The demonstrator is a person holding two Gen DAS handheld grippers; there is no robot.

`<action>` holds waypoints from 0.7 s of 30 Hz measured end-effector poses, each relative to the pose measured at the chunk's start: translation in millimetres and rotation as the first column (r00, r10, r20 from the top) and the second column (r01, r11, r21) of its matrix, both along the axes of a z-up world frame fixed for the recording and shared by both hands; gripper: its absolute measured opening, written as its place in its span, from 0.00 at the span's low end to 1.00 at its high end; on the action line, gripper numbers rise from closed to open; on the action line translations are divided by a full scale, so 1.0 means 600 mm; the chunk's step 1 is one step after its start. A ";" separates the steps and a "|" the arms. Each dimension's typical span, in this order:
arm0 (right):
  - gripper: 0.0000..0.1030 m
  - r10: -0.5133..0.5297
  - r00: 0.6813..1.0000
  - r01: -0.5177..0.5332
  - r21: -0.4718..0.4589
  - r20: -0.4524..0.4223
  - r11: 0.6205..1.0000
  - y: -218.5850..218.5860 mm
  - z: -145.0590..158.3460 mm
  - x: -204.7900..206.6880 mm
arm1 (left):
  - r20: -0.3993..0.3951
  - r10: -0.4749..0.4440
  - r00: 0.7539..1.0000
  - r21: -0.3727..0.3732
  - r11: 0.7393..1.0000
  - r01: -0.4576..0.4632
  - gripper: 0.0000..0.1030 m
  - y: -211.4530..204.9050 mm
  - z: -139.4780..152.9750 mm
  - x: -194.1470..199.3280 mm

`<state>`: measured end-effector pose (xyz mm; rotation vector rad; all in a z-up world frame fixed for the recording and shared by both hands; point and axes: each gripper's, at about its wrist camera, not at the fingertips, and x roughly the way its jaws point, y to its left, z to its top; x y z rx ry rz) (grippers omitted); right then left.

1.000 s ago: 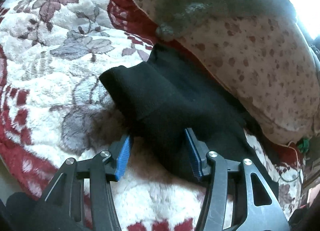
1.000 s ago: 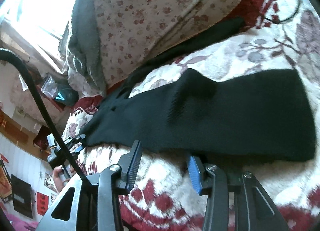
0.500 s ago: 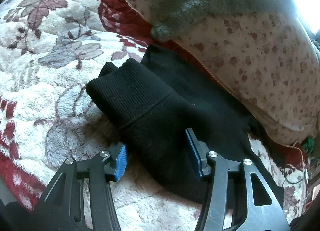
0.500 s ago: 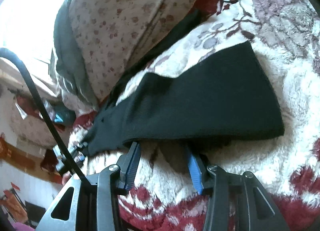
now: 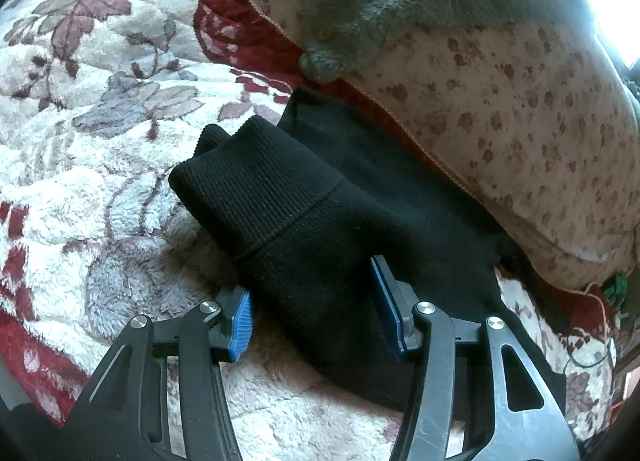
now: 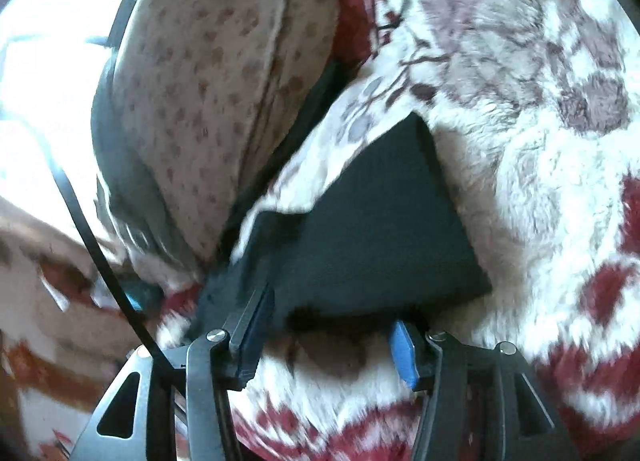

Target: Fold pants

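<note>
The black pants (image 5: pixel 280 197) lie on a floral fleece blanket, one ribbed end pointing up and left in the left wrist view. My left gripper (image 5: pixel 314 315) is open and straddles that end, a blue pad (image 5: pixel 242 321) on each side of the fabric, neither one squeezing it. In the right wrist view, which is blurred, the other end of the pants (image 6: pixel 380 229) lies flat just ahead of my right gripper (image 6: pixel 330 345). Its jaws are opening and only blanket shows between them, with the fabric's near edge at the fingertips.
The white and dark red blanket (image 5: pixel 100 141) covers the whole surface. A spotted pillow (image 5: pixel 520 121) lies along the far side of the pants, with a grey fleece garment (image 5: pixel 420 1) on top. A black cable (image 6: pixel 92 221) crosses the left of the right wrist view.
The left gripper slid forward, so the ribbed end now lies between its fingers. The right gripper rolled, moved along the leg toward its end, and its jaws widened slightly.
</note>
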<state>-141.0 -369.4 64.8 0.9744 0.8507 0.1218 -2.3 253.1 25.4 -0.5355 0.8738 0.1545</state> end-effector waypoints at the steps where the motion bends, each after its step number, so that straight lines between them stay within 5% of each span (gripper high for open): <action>1: 0.42 -0.015 1.000 0.015 -0.013 0.004 1.000 -0.003 0.001 0.003 | -0.001 -0.003 1.000 0.006 1.000 0.003 0.41 0.000 -0.001 0.000; 3: 0.24 -0.024 1.000 0.025 -0.084 0.013 0.996 -0.006 0.007 0.012 | -0.010 -0.010 1.000 0.010 1.000 0.010 0.15 0.000 -0.003 0.000; 5: 0.13 -0.011 0.999 0.015 -0.122 0.035 0.992 -0.011 0.009 0.019 | -0.012 -0.011 1.000 0.014 1.000 0.011 0.12 -0.003 -0.002 -0.004; 10: 0.09 -0.002 0.996 0.018 -0.166 0.093 0.986 -0.024 0.028 0.017 | 0.034 -0.027 0.999 0.047 0.999 0.025 0.09 -0.013 0.030 -0.030; 21: 0.06 0.040 0.984 -0.005 -0.195 0.176 0.981 -0.027 0.084 0.006 | 0.052 -0.032 0.998 -0.012 0.999 0.033 0.09 0.015 0.070 -0.106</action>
